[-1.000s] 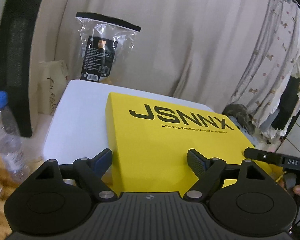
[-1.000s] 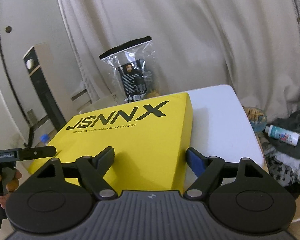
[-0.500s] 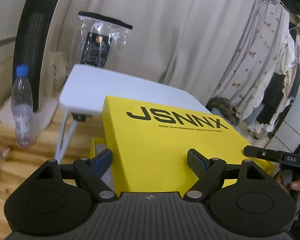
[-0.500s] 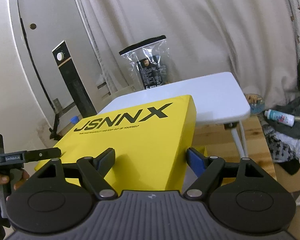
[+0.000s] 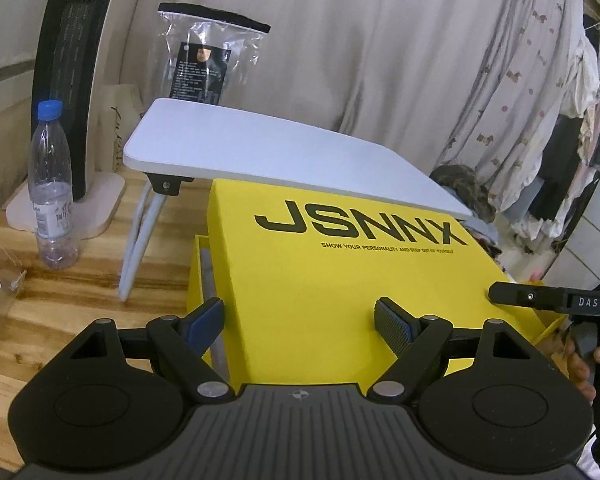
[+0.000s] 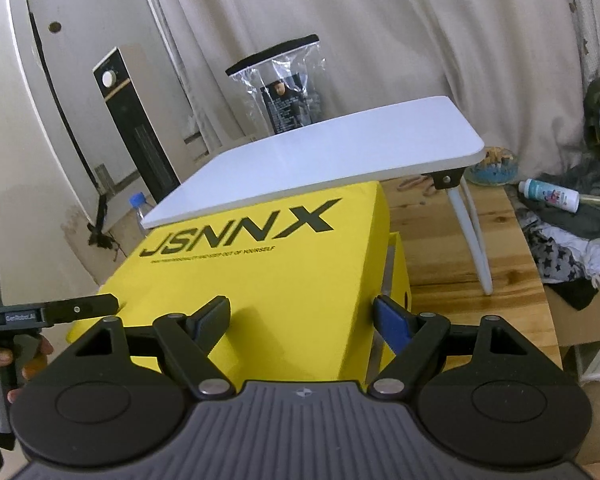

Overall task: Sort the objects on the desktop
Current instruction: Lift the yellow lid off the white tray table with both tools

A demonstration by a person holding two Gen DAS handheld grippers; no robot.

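A yellow box lid printed JSNNX (image 5: 339, 280) fills the middle of the left wrist view and also shows in the right wrist view (image 6: 260, 280). It sits low, its far edge under the front edge of the small white folding table (image 5: 260, 152) (image 6: 339, 152), over a yellow box base (image 5: 198, 276) (image 6: 399, 276). My left gripper (image 5: 300, 316) straddles the lid's left corner, one finger outside the edge and one on top. My right gripper (image 6: 301, 316) straddles the right corner the same way. Both are wide open.
A clear bag with a black card (image 5: 204, 60) (image 6: 284, 92) stands behind the table. A water bottle (image 5: 52, 184) and a black tower fan (image 6: 140, 128) stand on the wooden floor at left. Clothes (image 6: 571, 248) and a small white bottle (image 6: 547, 194) lie at right.
Both grippers and the yellow lid have come down from above the white tabletop to below its level, near the floor. The box base has come into view under the lid.
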